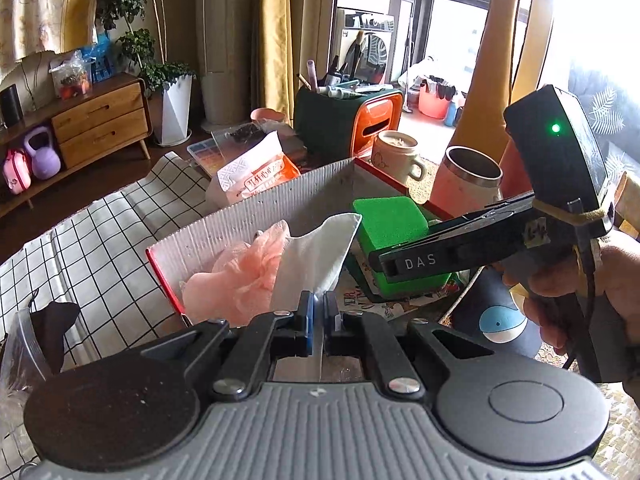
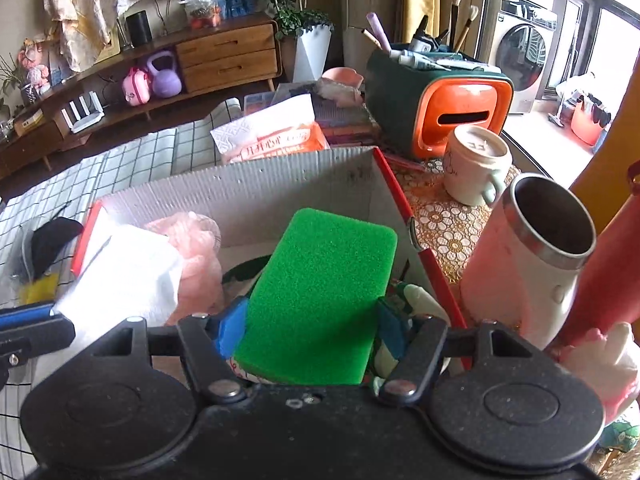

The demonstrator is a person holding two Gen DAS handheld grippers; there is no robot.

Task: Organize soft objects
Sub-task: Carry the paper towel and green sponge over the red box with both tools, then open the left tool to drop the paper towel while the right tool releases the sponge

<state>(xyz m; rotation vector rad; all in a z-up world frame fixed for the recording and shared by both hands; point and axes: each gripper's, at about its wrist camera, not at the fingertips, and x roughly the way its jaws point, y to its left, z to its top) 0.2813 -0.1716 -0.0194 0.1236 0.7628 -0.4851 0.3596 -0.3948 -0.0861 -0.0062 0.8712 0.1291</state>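
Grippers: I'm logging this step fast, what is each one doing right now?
Left gripper: shut on the white tissue.
Right gripper: shut on the green sponge, jaws wide around it.

one green sponge, one white cloth, one pink mesh puff, one cardboard box, two cups.

Box open above, crowded around its rim

The cardboard box is open-topped; pink mesh fills its left side, bare floor seemingly behind. A steel tumbler and mug stand beside its right wall.
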